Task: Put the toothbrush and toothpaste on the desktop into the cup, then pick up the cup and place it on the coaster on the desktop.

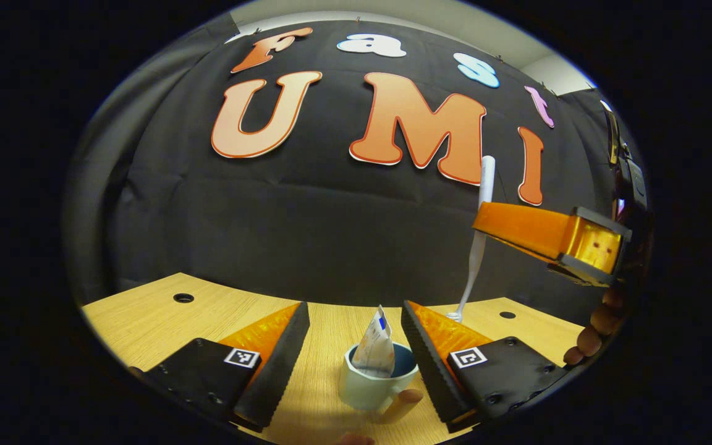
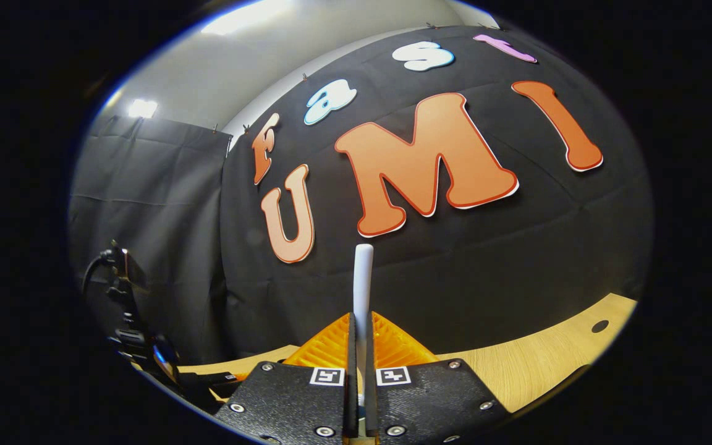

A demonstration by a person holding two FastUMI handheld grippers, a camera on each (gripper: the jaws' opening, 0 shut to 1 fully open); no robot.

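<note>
We saw our left hand-held gripper (image 1: 355, 337) spread wide over the pale wood-grain desk (image 1: 146, 315), its ribbed black pads flanking a glossy light-blue cup (image 1: 374, 386) with a rounded wooden handle. A crimped white toothpaste tube (image 1: 376, 346) stood inside the cup. Our right hand-held gripper (image 2: 361, 346) was pinching the slim white toothbrush (image 2: 363, 284) upright, well above the desk; its lower tip seemed to hang just beyond the cup, though the distortion left that uncertain.
</note>
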